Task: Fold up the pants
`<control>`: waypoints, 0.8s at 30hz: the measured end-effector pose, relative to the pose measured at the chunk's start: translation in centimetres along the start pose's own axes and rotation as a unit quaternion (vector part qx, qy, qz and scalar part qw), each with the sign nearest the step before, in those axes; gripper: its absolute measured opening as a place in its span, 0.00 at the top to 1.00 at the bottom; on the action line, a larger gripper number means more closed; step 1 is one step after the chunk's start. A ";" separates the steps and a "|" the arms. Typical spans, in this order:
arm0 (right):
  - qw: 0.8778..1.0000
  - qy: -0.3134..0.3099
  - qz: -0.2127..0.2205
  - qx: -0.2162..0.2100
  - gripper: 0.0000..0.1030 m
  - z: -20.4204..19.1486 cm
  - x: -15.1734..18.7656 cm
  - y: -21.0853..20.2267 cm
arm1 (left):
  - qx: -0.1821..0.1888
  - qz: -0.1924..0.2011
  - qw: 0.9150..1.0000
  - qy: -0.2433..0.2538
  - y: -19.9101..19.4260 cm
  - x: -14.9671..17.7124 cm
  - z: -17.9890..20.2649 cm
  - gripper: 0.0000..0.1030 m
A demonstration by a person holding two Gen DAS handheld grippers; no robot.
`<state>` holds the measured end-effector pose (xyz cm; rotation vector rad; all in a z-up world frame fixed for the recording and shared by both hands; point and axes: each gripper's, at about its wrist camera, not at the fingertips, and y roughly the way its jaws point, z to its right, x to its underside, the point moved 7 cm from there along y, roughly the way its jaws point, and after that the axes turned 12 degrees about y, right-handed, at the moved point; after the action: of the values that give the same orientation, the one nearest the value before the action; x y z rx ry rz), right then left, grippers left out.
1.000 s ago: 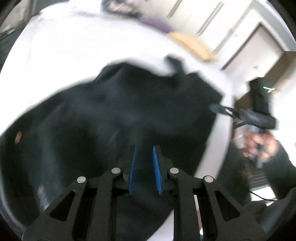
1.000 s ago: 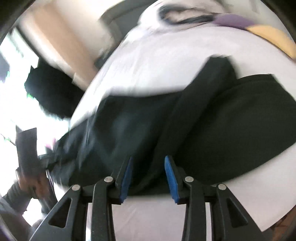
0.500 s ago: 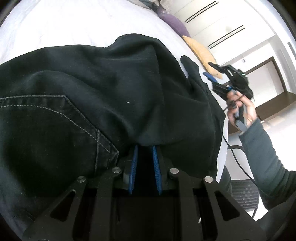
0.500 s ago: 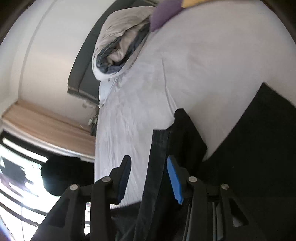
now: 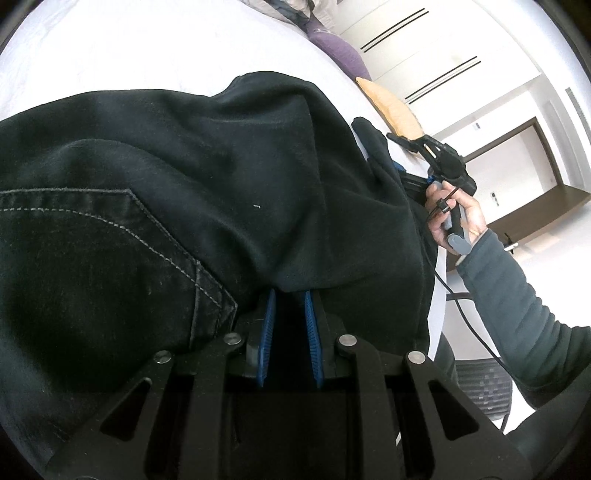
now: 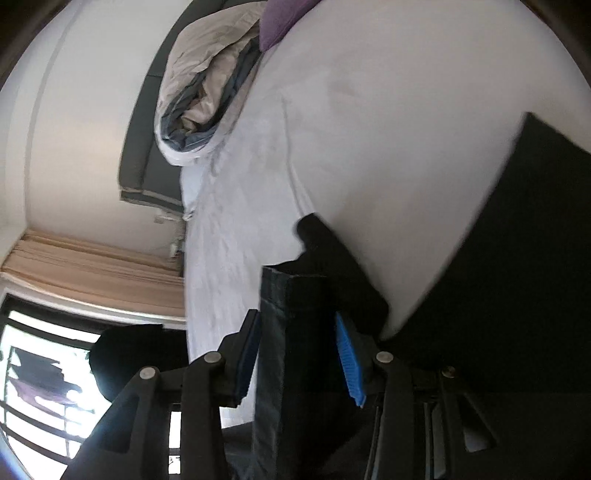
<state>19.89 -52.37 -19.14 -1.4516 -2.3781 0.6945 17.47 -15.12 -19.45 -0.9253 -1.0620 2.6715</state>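
Black denim pants [image 5: 166, 206] lie bunched on a white bed [image 5: 110, 48], a stitched back pocket at the left of the left wrist view. My left gripper [image 5: 290, 299] is shut on a fold of the pants near their edge. In the right wrist view my right gripper [image 6: 299, 325] has a hem of the pants [image 6: 291, 332] between its blue pads [image 6: 349, 354], which stand apart around the thick cloth. The right gripper also shows in the left wrist view [image 5: 439, 162], held in a hand at the far end of the pants.
A rolled duvet [image 6: 207, 92] and a purple pillow [image 6: 284, 18] lie at the head of the bed. An orange pillow [image 5: 391, 107] lies near the bed's edge. A window with a curtain [image 6: 92, 273] is beside the bed. A chair [image 5: 480, 384] stands below the bed's edge.
Both grippers have swung from above the pants down onto them. The left has closed on a fold, and the right now has a hem between its pads.
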 end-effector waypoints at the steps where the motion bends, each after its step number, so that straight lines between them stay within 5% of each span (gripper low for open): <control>1: 1.000 -0.007 -0.005 -0.002 0.67 -0.5 0.1 0.1 | 0.000 0.000 1.000 0.002 0.3 0.3 0.0 0.84; 4: 0.999 -0.038 -0.020 -0.002 0.87 -1.9 0.4 0.9 | 0.001 0.001 1.000 0.002 0.4 0.3 0.0 0.84; 11: 0.995 -0.096 -0.002 0.038 0.94 -3.5 0.9 0.5 | -0.001 0.003 1.000 0.005 0.3 0.6 0.1 0.84; 18: 0.988 -0.112 0.102 0.004 0.95 -5.4 1.4 -8.6 | -0.011 0.004 1.000 0.005 0.2 0.6 0.5 0.84; 24: 0.977 -0.043 0.207 0.036 0.95 1.3 1.5 -17.8 | -0.012 0.005 1.000 -0.005 0.2 0.5 0.8 0.84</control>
<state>5.10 -58.25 -10.84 -1.9445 -2.0968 0.9443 16.64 -15.52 -19.37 -0.9238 -1.0956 2.6804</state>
